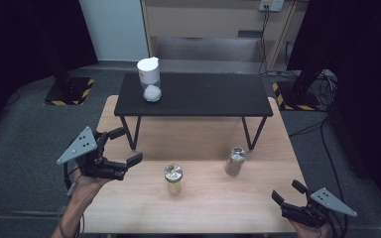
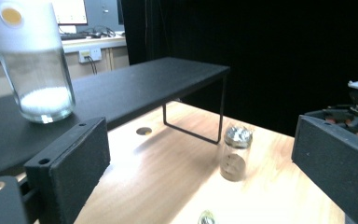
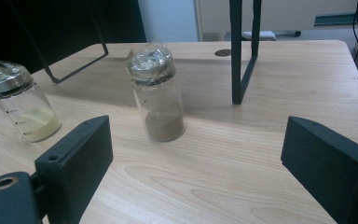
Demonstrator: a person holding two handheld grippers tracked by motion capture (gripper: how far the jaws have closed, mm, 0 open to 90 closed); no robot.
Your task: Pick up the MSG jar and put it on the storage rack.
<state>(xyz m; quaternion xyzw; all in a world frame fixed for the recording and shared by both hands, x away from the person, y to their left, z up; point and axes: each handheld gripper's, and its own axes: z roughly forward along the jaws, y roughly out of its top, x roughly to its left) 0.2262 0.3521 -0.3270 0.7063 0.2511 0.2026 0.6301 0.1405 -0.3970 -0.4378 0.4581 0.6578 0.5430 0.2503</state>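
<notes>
Both the left gripper and right gripper were spread and empty; the brown-powder jar, upright mid-table, appeared light, slippery glass, best gripped around its body

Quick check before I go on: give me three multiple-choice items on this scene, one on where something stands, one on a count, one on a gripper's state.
1. Where does the tall white-capped jar stand?
A. on the black shelf
B. on the wooden table
C. on the floor

2. How many small jars stand on the wooden table?
A. one
B. two
C. three

3. How is the left gripper?
A. shut on a jar
B. shut on nothing
C. open, holding nothing

Answers:
1 A: it stands at the shelf's left end.
2 B: a jar of yellow powder and a jar of brown powder.
3 C: its jaws stand apart above the table, nothing between them.
</notes>
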